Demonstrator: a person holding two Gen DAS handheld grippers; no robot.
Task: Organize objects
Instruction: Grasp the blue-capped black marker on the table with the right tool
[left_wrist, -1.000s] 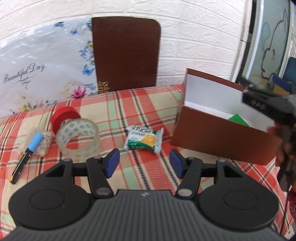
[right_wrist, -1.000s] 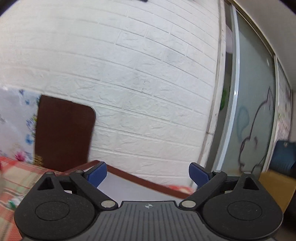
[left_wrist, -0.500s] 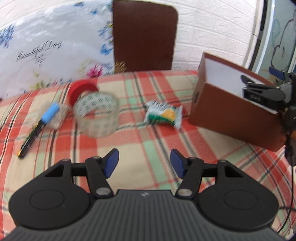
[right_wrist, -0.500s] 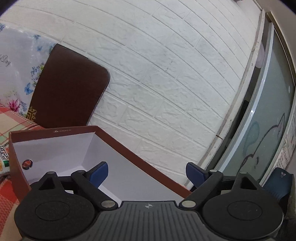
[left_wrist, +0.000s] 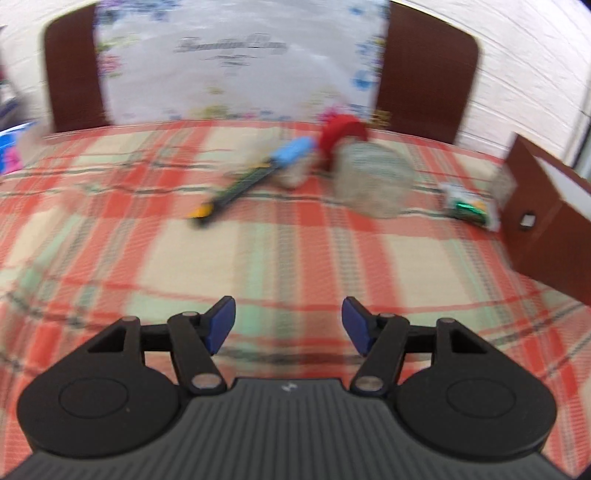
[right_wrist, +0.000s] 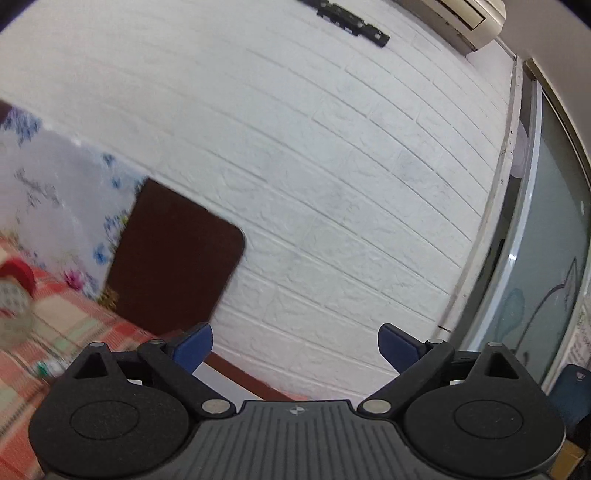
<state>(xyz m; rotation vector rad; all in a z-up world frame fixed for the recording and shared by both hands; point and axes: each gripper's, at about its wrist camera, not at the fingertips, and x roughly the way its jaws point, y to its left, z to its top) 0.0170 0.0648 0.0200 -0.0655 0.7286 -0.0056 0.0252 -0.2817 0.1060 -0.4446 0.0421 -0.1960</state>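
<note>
1. The marker pen (left_wrist: 243, 181), blue-capped, lies slantwise on the plaid cloth (left_wrist: 192, 258), well to the left of the brown box (left_wrist: 546, 221). I judge it my likeliest next pick, since my left tongs (left_wrist: 288, 328) face roughly that way.
2. Between pen and box sit a red tape roll (left_wrist: 343, 129) and a clear tape roll (left_wrist: 373, 184), close together and perhaps touching, though blur hides it. A small green-and-white packet (left_wrist: 469, 206) lies just beside the box's near wall.
3. My left tongs stand about half open with nothing between the blue pads, above bare cloth, well short of the pen.
4. My right tongs (right_wrist: 295, 343) are spread wide, their jaws having just been opening, and they hold nothing. They point level at the white brick wall (right_wrist: 332, 184) past the box's rim (right_wrist: 240, 373).
5. The step in hand seems to be reaching for another loose item. Next I must line the pads across the pen's thin barrel.
6. Beyond the box, a dark brown headboard (left_wrist: 428, 74) and a floral cover (left_wrist: 236, 62) stand against the wall; a glass sliding door (right_wrist: 546, 258) lies to the right.
</note>
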